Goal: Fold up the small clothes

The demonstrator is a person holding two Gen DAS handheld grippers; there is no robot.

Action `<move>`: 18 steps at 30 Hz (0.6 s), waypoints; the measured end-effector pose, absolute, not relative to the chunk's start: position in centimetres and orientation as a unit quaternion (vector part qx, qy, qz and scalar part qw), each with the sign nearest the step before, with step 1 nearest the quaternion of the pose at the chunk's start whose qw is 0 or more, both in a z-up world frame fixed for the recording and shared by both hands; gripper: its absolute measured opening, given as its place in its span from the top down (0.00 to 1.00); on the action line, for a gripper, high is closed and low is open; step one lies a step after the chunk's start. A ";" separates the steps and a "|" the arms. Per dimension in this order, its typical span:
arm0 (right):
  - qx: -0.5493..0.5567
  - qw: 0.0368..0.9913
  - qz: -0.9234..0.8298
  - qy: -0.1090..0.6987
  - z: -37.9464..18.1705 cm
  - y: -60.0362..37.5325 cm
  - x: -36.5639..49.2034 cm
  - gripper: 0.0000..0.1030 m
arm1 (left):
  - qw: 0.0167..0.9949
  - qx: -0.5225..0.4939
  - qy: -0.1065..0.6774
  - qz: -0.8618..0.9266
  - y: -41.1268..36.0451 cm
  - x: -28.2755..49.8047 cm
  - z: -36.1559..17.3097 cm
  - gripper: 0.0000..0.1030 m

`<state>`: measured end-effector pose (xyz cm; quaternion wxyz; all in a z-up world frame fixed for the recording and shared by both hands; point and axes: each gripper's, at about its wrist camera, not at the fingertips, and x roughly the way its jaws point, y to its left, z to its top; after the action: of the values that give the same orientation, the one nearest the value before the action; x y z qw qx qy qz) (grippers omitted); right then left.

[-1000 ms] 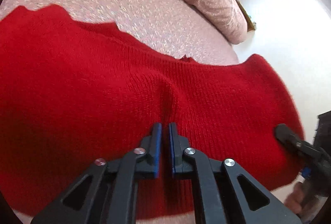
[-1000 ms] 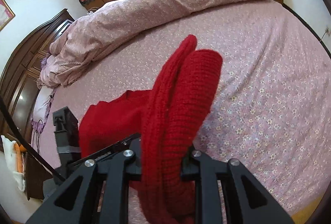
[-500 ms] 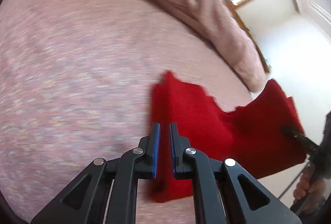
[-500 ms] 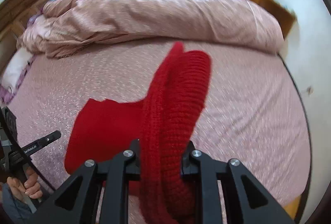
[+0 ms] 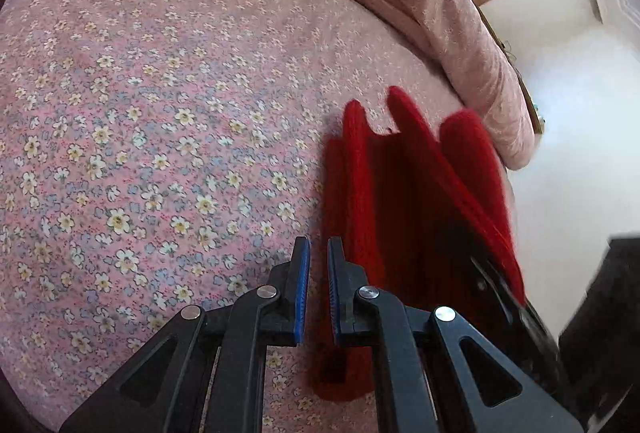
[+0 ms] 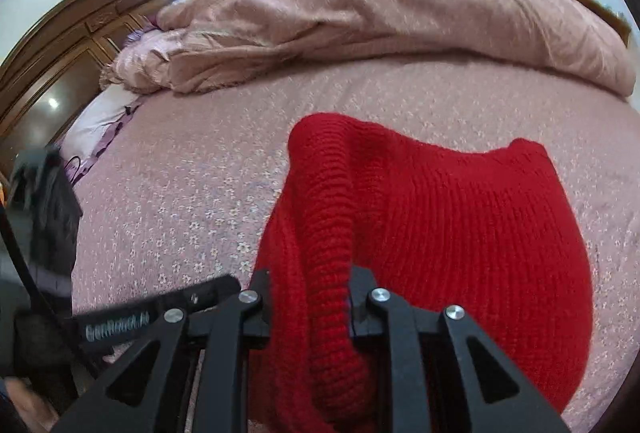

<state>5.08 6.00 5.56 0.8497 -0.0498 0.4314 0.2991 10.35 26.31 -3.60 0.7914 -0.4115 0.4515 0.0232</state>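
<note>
So the red knit sweater (image 6: 440, 217) is lying on the bed (image 6: 180, 193), on the floral sheet and short of the pink duvet (image 6: 360, 17) piled along the far edge. Right gripper (image 6: 310, 297) is pinching a thick bunched fold of it. Left gripper (image 5: 318, 269) is just beside the sweater's edge, blue pads nearly together with nothing between them.

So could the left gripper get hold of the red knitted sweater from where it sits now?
Probably yes. The left gripper hangs empty, its jaws nearly closed, right beside the red knitted sweater, with only flowered bedsheet between. It would need to open and shift right; the right gripper already clamps a fold.
</note>
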 end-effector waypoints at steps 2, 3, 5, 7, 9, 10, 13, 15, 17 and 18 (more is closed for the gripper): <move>-0.055 0.854 0.303 0.419 6.1 6.0 4.4 0.74 | 0.791 -0.416 0.448 0.021 27.0 9.8 -3.4 0.98; -0.054 0.851 0.309 0.422 6.2 5.9 4.3 0.72 | 0.791 -0.416 0.448 0.019 27.1 9.7 -3.4 0.98; -0.047 0.845 0.317 0.428 6.3 5.8 4.4 0.68 | 0.790 -0.414 0.452 0.018 26.9 9.7 -3.4 0.97; -0.019 0.838 0.334 0.432 6.6 4.9 4.7 0.66 | 0.789 -0.415 0.454 0.017 26.7 9.7 -3.5 0.92; 0.028 0.824 0.360 0.437 7.0 3.9 5.0 0.76 | 0.787 -0.421 0.451 0.015 25.8 9.4 -3.6 0.90; 0.041 0.819 0.368 0.440 7.2 3.5 4.9 0.84 | 0.788 -0.422 0.448 0.014 25.7 8.9 -3.6 0.90; 0.040 0.820 0.385 0.422 8.0 3.3 4.0 0.93 | 0.791 -0.418 0.446 0.015 25.6 7.2 -3.7 0.89; 0.023 0.810 0.403 0.426 8.0 4.0 3.8 0.93 | 0.793 -0.416 0.445 0.015 26.0 7.0 -3.6 0.89; 0.027 0.809 0.407 0.423 8.1 3.6 3.7 0.93 | 0.796 -0.418 0.438 0.011 26.3 6.6 -2.9 0.89; 0.037 0.809 0.411 0.418 8.5 2.9 3.6 0.91 | 0.799 -0.421 0.429 0.004 26.4 6.1 -2.4 0.89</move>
<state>3.65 2.86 8.46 0.8094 0.0367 0.4175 0.4115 6.14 26.40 -2.39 0.7994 -0.4206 0.4289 0.0042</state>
